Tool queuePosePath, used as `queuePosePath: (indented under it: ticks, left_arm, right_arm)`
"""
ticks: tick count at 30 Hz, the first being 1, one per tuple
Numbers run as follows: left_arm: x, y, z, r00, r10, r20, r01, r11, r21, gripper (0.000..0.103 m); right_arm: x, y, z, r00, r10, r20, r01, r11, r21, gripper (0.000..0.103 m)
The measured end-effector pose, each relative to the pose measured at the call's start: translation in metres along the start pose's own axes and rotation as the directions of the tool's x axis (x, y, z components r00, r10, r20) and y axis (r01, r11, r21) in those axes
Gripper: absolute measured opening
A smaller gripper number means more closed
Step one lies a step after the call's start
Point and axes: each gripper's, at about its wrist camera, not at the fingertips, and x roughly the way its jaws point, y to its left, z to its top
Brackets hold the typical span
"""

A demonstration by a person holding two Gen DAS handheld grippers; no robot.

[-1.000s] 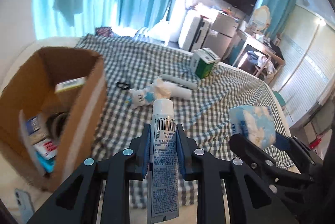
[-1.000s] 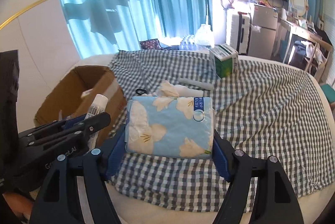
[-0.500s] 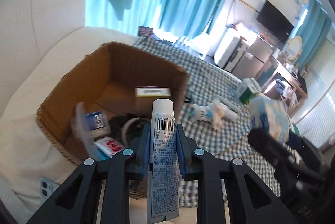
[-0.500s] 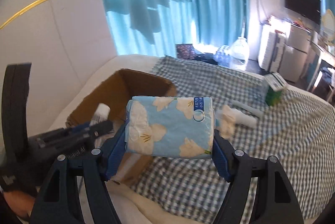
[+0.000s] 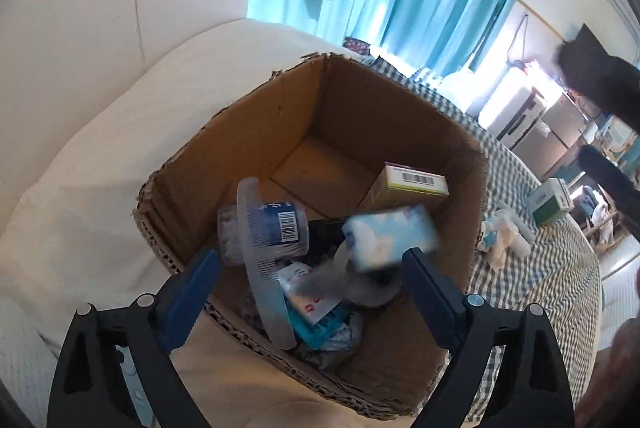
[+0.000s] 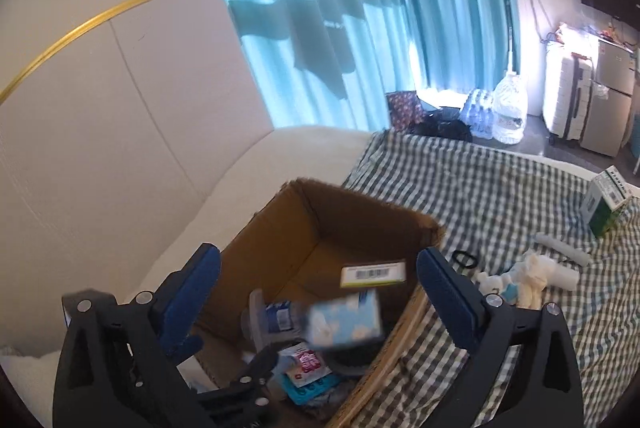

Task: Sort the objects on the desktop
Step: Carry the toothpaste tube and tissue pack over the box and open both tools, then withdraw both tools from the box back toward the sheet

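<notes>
Both claws gape empty over our cardboard box [image 5: 400,116]: left gripper [image 5: 310,278], right gripper [image 6: 318,282]. Tissue pack [image 6: 344,322], pale blue with white flowers, blurred, sits atop clutter inside box. We judge it just dropped. 1 green carton [image 6: 606,204] and 1 white bundle [image 6: 530,278] remain on checked cloth [image 6: 480,188], unsorted.

One cardboard box [image 5: 256,132], one tissue pack [image 5: 390,238], two small cartons [image 5: 412,184] [image 6: 608,198].

The cardboard box [image 5: 312,132] sits directly ahead of and below the left tool [image 5: 310,280]. Inside it, the tissue pack [image 5: 390,238] lies right of the comb [image 5: 260,260]. The green carton [image 6: 608,200] stands far right of the right tool [image 6: 318,284].
</notes>
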Motion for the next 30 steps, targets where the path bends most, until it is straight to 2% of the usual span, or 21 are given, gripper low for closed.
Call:
queuePosePath:
  ticks: [3,7,11,14,17,20,24,27,30]
  left_arm:
    - [0.003,-0.003,-0.003,1.000,0.010,-0.026,-0.010,1.000,0.001,0.094]
    - [-0.009,-0.020,-0.012,1.000,-0.016,-0.019,0.017,1.000,0.022,0.095]
    - [-0.026,-0.062,-0.026,0.998,-0.066,0.008,0.064,0.992,0.110,0.095]
    - [-0.032,-0.101,-0.042,0.993,-0.121,0.007,0.117,0.976,0.185,0.100]
    - [-0.035,-0.146,-0.062,0.986,-0.169,0.002,0.163,0.951,0.261,0.101]
    - [-0.028,-0.185,-0.081,0.982,-0.188,-0.009,0.180,0.923,0.340,0.101]
    - [0.001,-0.222,-0.093,0.986,-0.168,-0.023,0.162,0.891,0.424,0.101]
    - [0.036,-0.238,-0.089,0.988,-0.140,-0.065,0.154,0.895,0.419,0.101]
    - [0.074,-0.252,-0.082,0.991,-0.109,-0.076,0.130,0.903,0.409,0.101]
  right_arm:
    - [-0.018,-0.022,-0.003,0.998,-0.042,0.044,0.041,0.999,0.035,0.099]
    - [-0.056,-0.080,-0.030,0.986,-0.157,0.064,0.147,0.980,0.131,0.099]
    - [-0.097,-0.145,-0.071,0.950,-0.311,0.030,0.299,0.932,0.203,0.099]
    - [-0.129,-0.188,-0.102,0.932,-0.362,0.008,0.347,0.900,0.266,0.099]
    - [-0.153,-0.217,-0.118,0.922,-0.387,0.003,0.371,0.887,0.275,0.099]
    - [-0.168,-0.244,-0.119,0.919,-0.394,-0.009,0.382,0.885,0.265,0.099]
    - [-0.176,-0.276,-0.106,0.912,-0.410,0.011,0.399,0.891,0.216,0.102]
    - [-0.166,-0.298,-0.093,0.905,-0.425,0.013,0.418,0.895,0.158,0.102]
    - [-0.139,-0.327,-0.073,0.911,-0.412,0.025,0.408,0.908,0.099,0.102]
